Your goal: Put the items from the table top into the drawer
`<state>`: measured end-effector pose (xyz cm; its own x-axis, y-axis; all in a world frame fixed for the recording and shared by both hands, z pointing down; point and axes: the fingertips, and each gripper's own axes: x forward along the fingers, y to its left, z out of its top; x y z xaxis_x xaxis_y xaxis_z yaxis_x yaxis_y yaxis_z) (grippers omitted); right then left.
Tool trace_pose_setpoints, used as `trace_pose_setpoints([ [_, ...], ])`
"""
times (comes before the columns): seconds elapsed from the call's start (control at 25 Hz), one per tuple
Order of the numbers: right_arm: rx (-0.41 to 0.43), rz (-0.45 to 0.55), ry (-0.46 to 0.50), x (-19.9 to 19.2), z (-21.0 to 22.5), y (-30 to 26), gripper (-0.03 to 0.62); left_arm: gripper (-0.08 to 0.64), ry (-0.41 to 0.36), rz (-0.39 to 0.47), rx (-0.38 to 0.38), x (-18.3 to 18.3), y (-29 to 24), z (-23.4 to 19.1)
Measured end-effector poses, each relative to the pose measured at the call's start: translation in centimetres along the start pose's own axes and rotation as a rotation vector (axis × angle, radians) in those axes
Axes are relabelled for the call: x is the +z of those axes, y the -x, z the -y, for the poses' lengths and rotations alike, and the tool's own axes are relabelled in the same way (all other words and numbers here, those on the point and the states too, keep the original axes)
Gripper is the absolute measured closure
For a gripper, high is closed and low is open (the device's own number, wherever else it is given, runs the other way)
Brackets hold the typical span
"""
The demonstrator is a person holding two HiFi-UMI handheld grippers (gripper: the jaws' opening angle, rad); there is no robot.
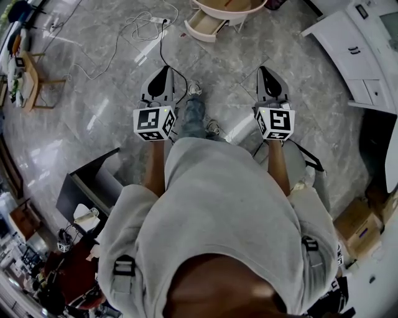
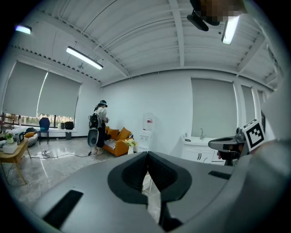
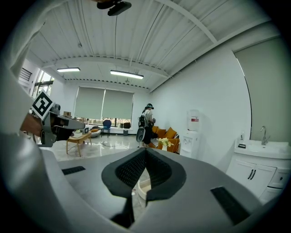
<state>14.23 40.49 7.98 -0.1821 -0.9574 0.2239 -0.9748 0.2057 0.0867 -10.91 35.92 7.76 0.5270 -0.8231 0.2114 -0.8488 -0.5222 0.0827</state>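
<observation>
Underfoot, the grey marble floor (image 1: 93,99) fills most of the head view, and I stand on it with both arms held out ahead. White cabinets (image 1: 354,56) line the right side. At the top edge sits the round beige table (image 1: 231,9), mostly cut off by the frame, so I cannot really make out the items on its top. Its drawer (image 1: 205,25) is pulled open at the table's left, well apart from both my tools.

My left gripper (image 1: 163,69) and my right gripper (image 1: 266,69) point toward the table side by side. The left gripper view shows its jaws together, pad against pad, gripping nothing. The right gripper view shows the same, its jaws shut tip to tip.

Beyond the left jaws stands an orange sofa (image 2: 116,136), with another person (image 2: 99,120) just beside it and a white water dispenser (image 2: 148,127) nearby. A white cable (image 1: 118,46) trails across the floor left of the drawer.
</observation>
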Motion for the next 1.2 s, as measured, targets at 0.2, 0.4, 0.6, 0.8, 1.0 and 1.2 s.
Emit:
trace_pose_setpoints([
  [0.2,-0.011,-0.015,0.001,0.2,1.2,-4.3,0.569,0.545,0.016,-0.004,-0.015,0.3,-4.4,-2.1],
  [0.4,-0.011,-0.031,0.016,1.7,2.1,-10.6,0.569,0.545,0.037,-0.008,-0.030,1.4,-10.2,-5.5],
  [0.6,-0.039,-0.038,0.017,3.8,3.5,-17.2,0.569,0.545,0.045,-0.016,-0.060,3.2,-16.2,-9.4],
  [0.8,-0.079,-0.039,0.028,5.8,5.1,-23.0,0.569,0.545,0.047,-0.002,-0.090,5.3,-21.9,-13.1],
  [1.0,-0.105,-0.044,0.047,7.0,5.9,-28.0,0.569,0.545,0.043,0.020,-0.109,6.8,-26.6,-16.5],
  [1.2,-0.118,-0.066,0.046,6.6,6.4,-30.7,0.569,0.545,0.055,0.003,-0.124,6.5,-29.7,-18.3],
])
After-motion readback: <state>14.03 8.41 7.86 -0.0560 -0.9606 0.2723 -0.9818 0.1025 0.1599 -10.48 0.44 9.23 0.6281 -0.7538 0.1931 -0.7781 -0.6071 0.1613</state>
